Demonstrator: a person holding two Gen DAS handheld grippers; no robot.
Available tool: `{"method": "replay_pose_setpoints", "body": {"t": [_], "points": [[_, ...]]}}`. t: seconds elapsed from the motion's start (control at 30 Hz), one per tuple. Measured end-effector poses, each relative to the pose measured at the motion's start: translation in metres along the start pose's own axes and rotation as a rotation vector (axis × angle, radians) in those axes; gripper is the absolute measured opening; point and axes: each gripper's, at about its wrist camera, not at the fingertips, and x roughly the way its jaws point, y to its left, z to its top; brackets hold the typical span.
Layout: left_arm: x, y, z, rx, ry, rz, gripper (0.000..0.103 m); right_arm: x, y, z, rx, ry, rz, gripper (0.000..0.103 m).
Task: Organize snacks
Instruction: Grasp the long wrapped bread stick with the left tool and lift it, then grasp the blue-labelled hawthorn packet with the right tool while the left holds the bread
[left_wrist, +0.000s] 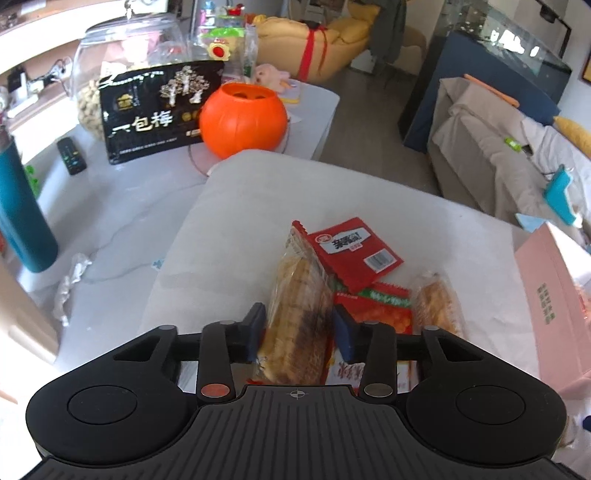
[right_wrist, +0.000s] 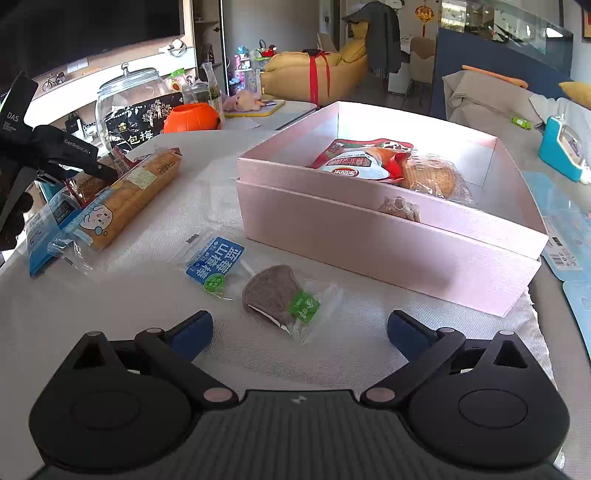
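My left gripper (left_wrist: 301, 332) has its jaws narrowly apart, with both blue pads against the clear wrapper of a brown bread (left_wrist: 295, 314) that lies on the white cloth. Red snack packets (left_wrist: 351, 251) and a second wrapped bread (left_wrist: 436, 302) lie just to its right. My right gripper (right_wrist: 299, 332) is wide open and holds nothing. A small dark cake in a green-labelled wrapper (right_wrist: 277, 295) lies just ahead of its fingertips, and a blue-labelled packet (right_wrist: 214, 266) lies beyond that. The open pink box (right_wrist: 388, 236) on the right holds several snacks.
An orange pumpkin bucket (left_wrist: 243, 118), a black plum bag (left_wrist: 155, 114), a glass jar (left_wrist: 125, 48), a remote (left_wrist: 72, 155) and a teal bottle (left_wrist: 22, 206) stand beyond the cloth. A long cartoon-wrapped bread (right_wrist: 136, 192) lies left of the box. Blue card packaging (right_wrist: 565, 236) lies at the right edge.
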Motion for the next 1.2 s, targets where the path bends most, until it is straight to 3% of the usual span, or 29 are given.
{"method": "replay_pose_setpoints", "body": {"t": [0.03, 0.07, 0.17, 0.27, 0.43, 0.53, 0.7, 0.8, 0.87, 0.97, 1.1, 1.2], "points": [[-0.003, 0.001, -0.001, -0.010, -0.012, -0.014, 0.027, 0.000, 0.000, 0.000, -0.002, 0.002, 0.001, 0.101], [-0.009, 0.000, -0.002, -0.019, -0.035, -0.035, 0.026, 0.000, 0.001, 0.000, -0.008, 0.005, 0.003, 0.102], [-0.038, -0.008, -0.009, 0.000, -0.126, -0.095, 0.025, 0.002, 0.001, 0.002, -0.020, 0.016, 0.015, 0.103], [-0.066, -0.022, -0.021, 0.006, -0.168, -0.228, 0.025, 0.003, 0.000, 0.003, -0.028, 0.020, 0.024, 0.103], [-0.080, -0.066, -0.059, 0.098, -0.069, -0.441, 0.025, 0.002, 0.000, 0.002, -0.031, 0.018, 0.029, 0.103], [-0.075, -0.090, -0.090, 0.163, 0.012, -0.490, 0.025, 0.001, 0.000, 0.002, -0.024, 0.015, 0.029, 0.103], [-0.068, -0.110, -0.127, 0.250, 0.092, -0.465, 0.026, 0.001, 0.002, 0.011, -0.026, 0.000, 0.009, 0.093], [-0.069, -0.111, -0.134, 0.280, 0.082, -0.390, 0.038, 0.006, 0.006, 0.023, -0.062, -0.014, 0.003, 0.093], [-0.071, -0.105, -0.133, 0.272, 0.063, -0.358, 0.040, 0.013, 0.008, 0.030, -0.069, 0.001, 0.032, 0.091], [-0.080, -0.093, -0.130, 0.259, 0.039, -0.320, 0.041, 0.017, 0.011, 0.031, -0.034, 0.043, 0.082, 0.081], [-0.086, -0.085, -0.129, 0.267, 0.029, -0.317, 0.038, -0.001, 0.023, 0.019, -0.012, 0.066, 0.192, 0.076], [-0.086, -0.091, -0.129, 0.305, 0.034, -0.319, 0.039, -0.016, 0.028, 0.009, 0.015, 0.075, 0.226, 0.072]]}}
